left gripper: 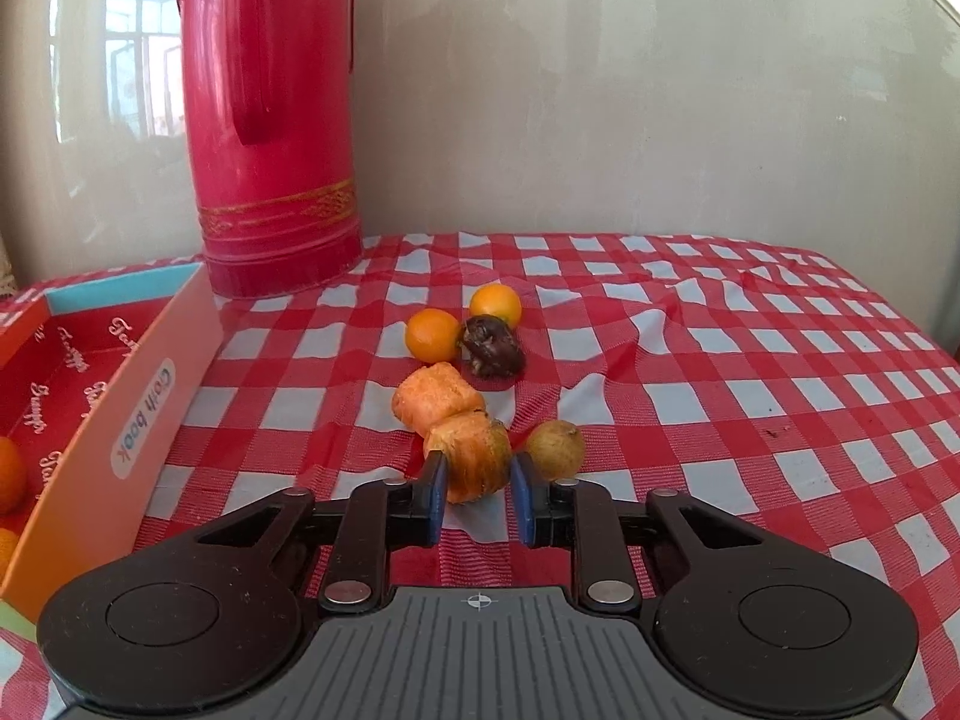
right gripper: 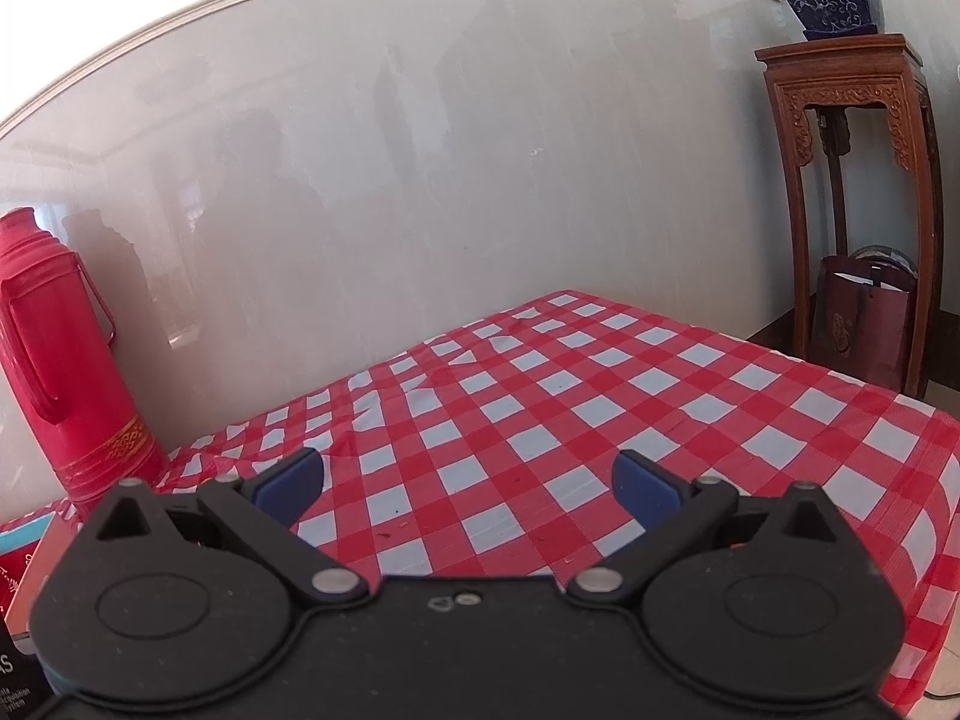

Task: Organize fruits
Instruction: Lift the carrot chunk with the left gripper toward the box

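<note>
In the left wrist view my left gripper [left gripper: 478, 483] has its blue pads on both sides of an orange-brown wrinkled fruit [left gripper: 472, 456] on the checked cloth; the pads seem to touch it. A second orange wrinkled fruit [left gripper: 435, 399] lies just behind, a yellow-green fruit [left gripper: 557, 448] to the right. Two small oranges [left gripper: 432, 334] [left gripper: 495, 304] and a dark shrivelled fruit [left gripper: 491, 345] lie further back. An orange box [left gripper: 135, 414] at the left holds small oranges [left gripper: 9, 474]. In the right wrist view my right gripper [right gripper: 468, 483] is open and empty above the cloth.
A tall red thermos [left gripper: 273, 114] stands at the back left against the wall, also seen in the right wrist view [right gripper: 60, 360]. The red-and-white checked tablecloth [right gripper: 540, 396] is wrinkled. A wooden stand [right gripper: 858, 192] with a blue pot stands beyond the table's right edge.
</note>
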Demonstrator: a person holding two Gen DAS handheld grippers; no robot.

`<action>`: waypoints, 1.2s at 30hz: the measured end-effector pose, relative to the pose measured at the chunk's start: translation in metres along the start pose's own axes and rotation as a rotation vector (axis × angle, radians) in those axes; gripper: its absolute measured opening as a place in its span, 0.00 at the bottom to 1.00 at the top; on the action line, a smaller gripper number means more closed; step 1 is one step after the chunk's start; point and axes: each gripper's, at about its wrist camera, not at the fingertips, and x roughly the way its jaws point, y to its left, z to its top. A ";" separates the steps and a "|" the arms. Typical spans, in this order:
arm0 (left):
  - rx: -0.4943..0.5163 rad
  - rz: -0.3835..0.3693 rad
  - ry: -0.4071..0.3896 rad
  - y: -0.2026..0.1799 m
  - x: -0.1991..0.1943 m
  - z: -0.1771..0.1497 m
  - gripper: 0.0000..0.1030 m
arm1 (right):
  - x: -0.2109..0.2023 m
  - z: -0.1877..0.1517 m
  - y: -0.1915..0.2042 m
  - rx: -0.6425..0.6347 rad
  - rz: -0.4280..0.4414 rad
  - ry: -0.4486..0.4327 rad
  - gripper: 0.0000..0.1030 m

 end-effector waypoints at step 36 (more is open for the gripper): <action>0.029 0.079 -0.017 0.002 0.006 0.004 0.23 | 0.005 -0.005 0.003 -0.011 0.023 0.028 0.94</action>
